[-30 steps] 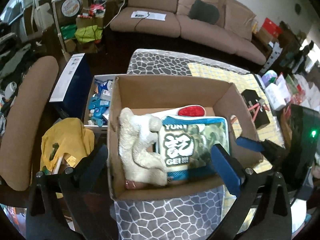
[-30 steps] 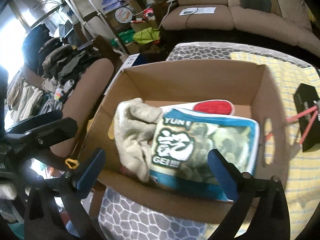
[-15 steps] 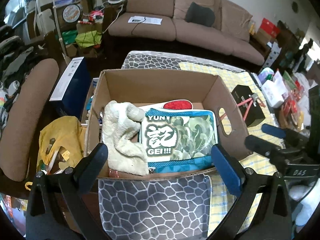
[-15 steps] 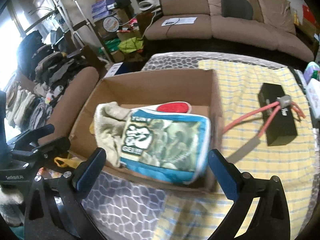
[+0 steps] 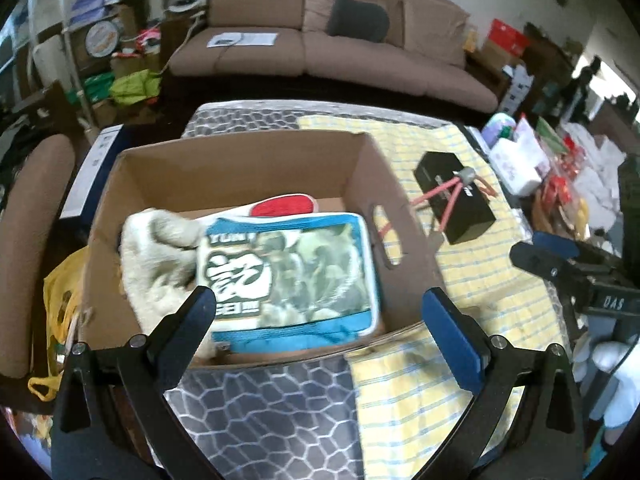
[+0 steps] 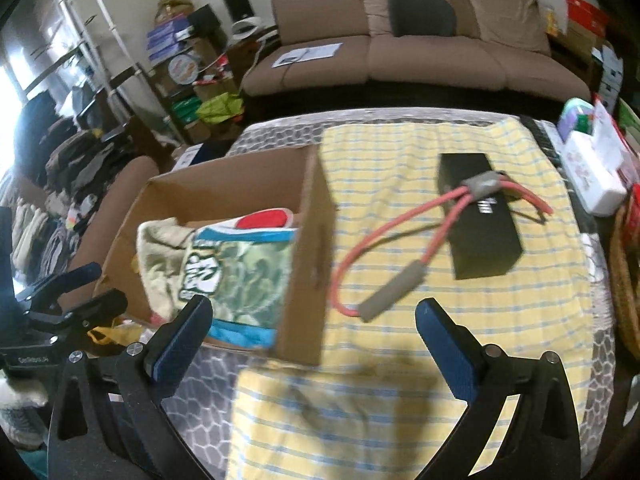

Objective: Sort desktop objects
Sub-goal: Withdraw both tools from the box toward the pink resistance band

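Observation:
An open cardboard box (image 5: 248,160) (image 6: 308,248) stands on the table and holds a blue-edged snack bag (image 5: 292,276) (image 6: 236,276), a cream cloth (image 5: 160,248) (image 6: 160,256) and a red-and-white item (image 5: 284,206). A red resistance band with grey handles (image 6: 404,248) (image 5: 444,196) lies over a black box (image 6: 480,220) (image 5: 456,208) on the yellow checked cloth (image 6: 400,400), right of the carton. My left gripper (image 5: 320,320) is open and empty above the carton's near edge. My right gripper (image 6: 314,328) is open and empty, above the cloth in front of the band.
A brown sofa (image 6: 420,52) stands behind the table. A brown chair (image 5: 28,240) and a yellow bag (image 5: 60,300) are left of the carton. White packets and clutter (image 6: 592,176) line the table's right edge, with a wicker basket (image 6: 624,280).
Both grippers have pulled back from over the carton and swung right. The right view now faces the band and black box. The snack bag stays in the carton.

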